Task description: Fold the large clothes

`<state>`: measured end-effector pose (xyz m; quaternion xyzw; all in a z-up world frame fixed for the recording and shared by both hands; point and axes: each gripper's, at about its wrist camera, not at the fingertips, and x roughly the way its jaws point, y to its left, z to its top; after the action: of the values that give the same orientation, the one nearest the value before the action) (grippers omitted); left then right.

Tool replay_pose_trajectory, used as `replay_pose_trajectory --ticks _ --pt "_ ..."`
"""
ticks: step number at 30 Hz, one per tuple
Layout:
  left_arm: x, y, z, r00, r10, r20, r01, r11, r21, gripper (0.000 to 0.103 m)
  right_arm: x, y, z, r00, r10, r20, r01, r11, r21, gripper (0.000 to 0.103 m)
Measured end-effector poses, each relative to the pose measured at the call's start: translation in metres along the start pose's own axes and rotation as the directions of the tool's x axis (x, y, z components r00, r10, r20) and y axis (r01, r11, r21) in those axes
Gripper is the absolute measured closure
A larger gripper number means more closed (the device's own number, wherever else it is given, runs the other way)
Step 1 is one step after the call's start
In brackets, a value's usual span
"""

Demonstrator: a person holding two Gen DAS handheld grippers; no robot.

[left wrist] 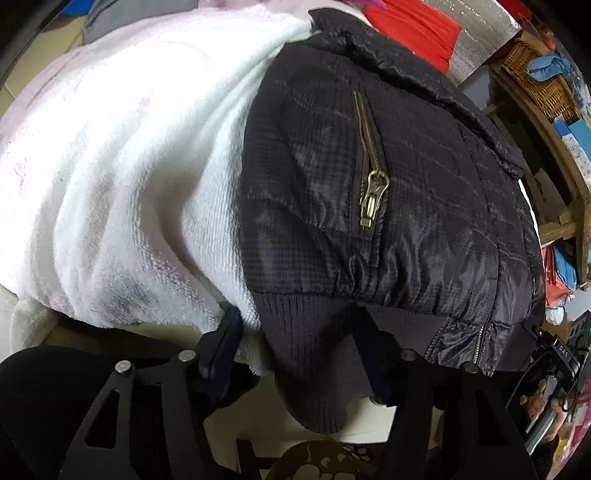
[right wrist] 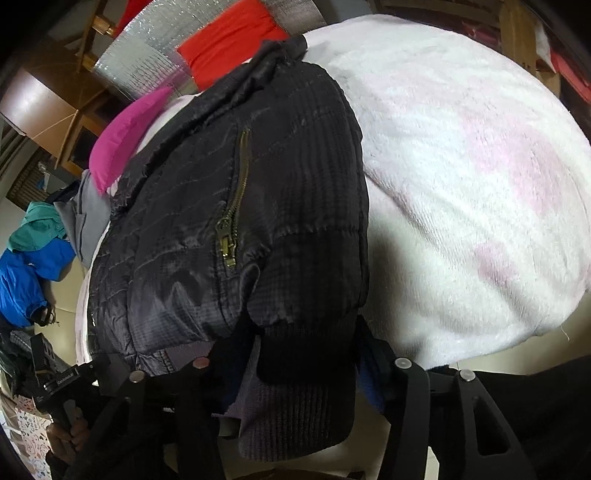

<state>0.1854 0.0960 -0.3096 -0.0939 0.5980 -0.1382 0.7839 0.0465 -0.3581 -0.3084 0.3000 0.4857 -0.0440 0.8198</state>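
A black quilted jacket (left wrist: 388,206) with a brass pocket zipper (left wrist: 373,192) lies on a fluffy white and pink blanket (left wrist: 122,166). My left gripper (left wrist: 295,343) is shut on the jacket's ribbed hem (left wrist: 314,369) at one bottom corner. In the right wrist view the same jacket (right wrist: 229,206) lies on the blanket (right wrist: 461,177). My right gripper (right wrist: 299,354) is shut on the ribbed hem (right wrist: 306,391) at the other bottom corner. The fingertips are mostly hidden under the fabric.
A red cloth (left wrist: 417,26) and silver foil sheet (left wrist: 476,48) lie beyond the jacket. A wicker basket (left wrist: 543,77) sits on wooden shelving at right. A pink garment (right wrist: 125,136), a grey one (right wrist: 85,225) and a blue and green pile (right wrist: 29,258) lie at left.
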Motion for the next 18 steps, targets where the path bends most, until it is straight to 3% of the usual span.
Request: replay_pose_trajectory --ticks 5,7,12,13,16,17,18 --pt "0.004 0.001 0.003 1.000 -0.013 0.010 0.013 1.000 0.009 0.038 0.003 0.001 -0.003 1.000 -0.001 -0.029 0.000 1.000 -0.010 0.041" --pt "0.001 0.001 0.001 1.000 -0.019 0.022 0.019 1.000 0.016 0.046 0.004 0.004 -0.005 1.000 0.005 -0.024 -0.006 0.999 -0.040 0.042" --pt "-0.001 0.000 0.003 0.999 -0.019 0.038 0.018 1.000 0.024 0.065 0.001 0.015 -0.009 1.000 -0.028 -0.001 0.028 0.991 -0.129 0.064" --pt "-0.002 0.001 0.004 0.999 -0.025 0.039 0.024 0.999 0.022 0.065 -0.001 0.015 -0.009 1.000 -0.017 0.006 0.018 0.992 -0.126 0.069" --pt "0.000 0.004 0.006 0.999 -0.032 0.035 0.031 0.999 0.017 0.065 -0.006 0.016 -0.009 1.000 0.012 0.022 -0.009 0.992 -0.128 0.070" --pt "0.000 0.003 0.004 0.999 -0.031 0.031 0.031 0.999 0.015 0.062 -0.006 0.016 -0.009 1.000 0.011 0.017 -0.009 0.992 -0.122 0.067" --pt "0.002 0.004 0.006 0.999 -0.029 0.023 0.028 1.000 0.010 0.053 -0.003 0.013 -0.009 1.000 0.012 0.003 -0.012 0.994 -0.105 0.067"
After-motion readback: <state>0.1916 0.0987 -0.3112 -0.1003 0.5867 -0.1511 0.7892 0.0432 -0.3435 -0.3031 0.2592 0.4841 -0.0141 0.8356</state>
